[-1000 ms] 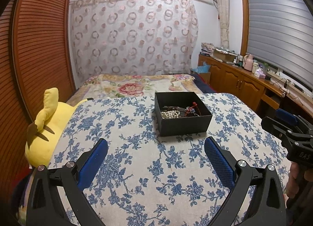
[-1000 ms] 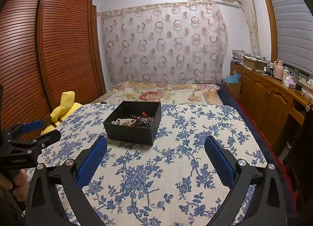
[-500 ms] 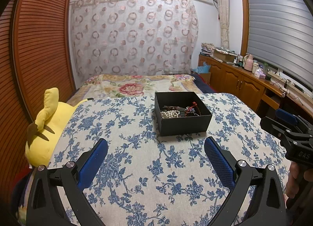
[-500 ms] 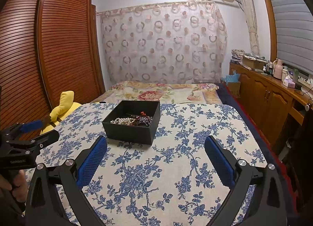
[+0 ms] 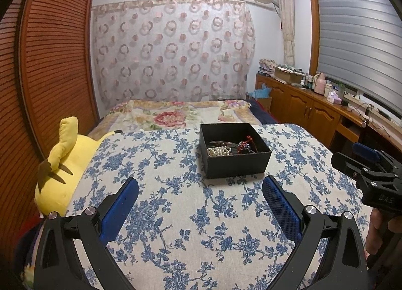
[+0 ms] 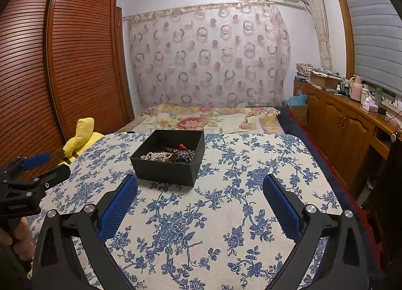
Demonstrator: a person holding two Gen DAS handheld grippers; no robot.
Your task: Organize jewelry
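Observation:
A black open box sits on the blue-flowered tablecloth; it also shows in the right wrist view. Inside lie a white pearl string, dark beads and a red piece; the pearls show in the right wrist view too. My left gripper is open and empty, just short of the box. My right gripper is open and empty, in front of the box and to its right. Each gripper shows at the edge of the other's view.
A yellow plush toy lies off the table's left edge. A bed stands behind the table. A wooden wardrobe is on the left. Wooden cabinets with clutter on top run along the right.
Both grippers have drifted very slightly; the box sits a little nearer in the right wrist view. Jaws stay open and empty.

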